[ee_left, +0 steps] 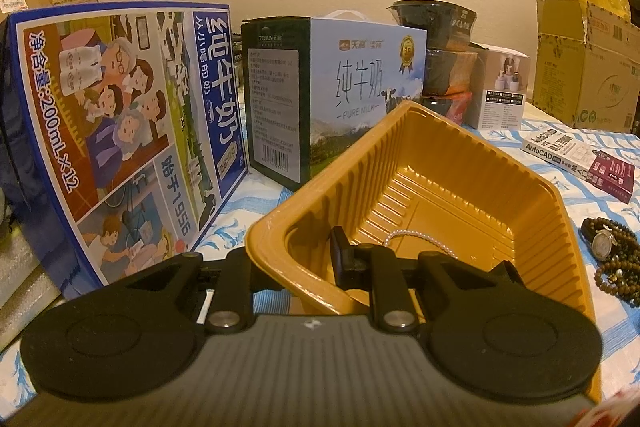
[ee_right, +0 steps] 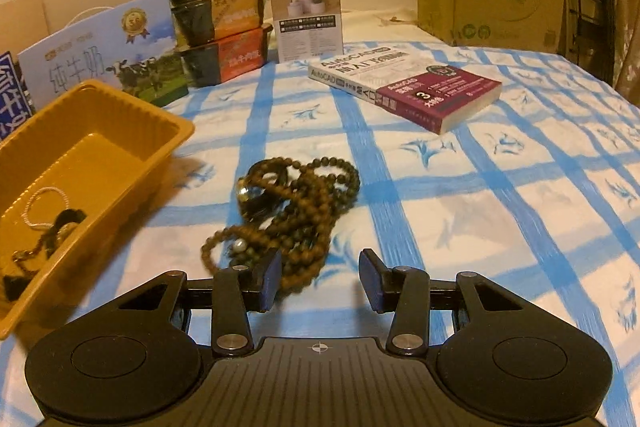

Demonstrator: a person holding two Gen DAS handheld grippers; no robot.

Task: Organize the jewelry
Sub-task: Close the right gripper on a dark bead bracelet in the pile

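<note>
**Tray pinned, beads waiting**

We see the left gripper [ee_left: 304, 263] clamped tight on the near wall of the gold tray [ee_left: 460, 163]; a pearl strand [ee_left: 416, 239] lies inside. The right gripper [ee_right: 320, 277] stands partly parted, holding nothing, just short of the brown bead necklaces [ee_right: 304, 199] and watch [ee_right: 252, 193] heaped on the blue-checked cloth [ee_right: 500, 211].
</note>
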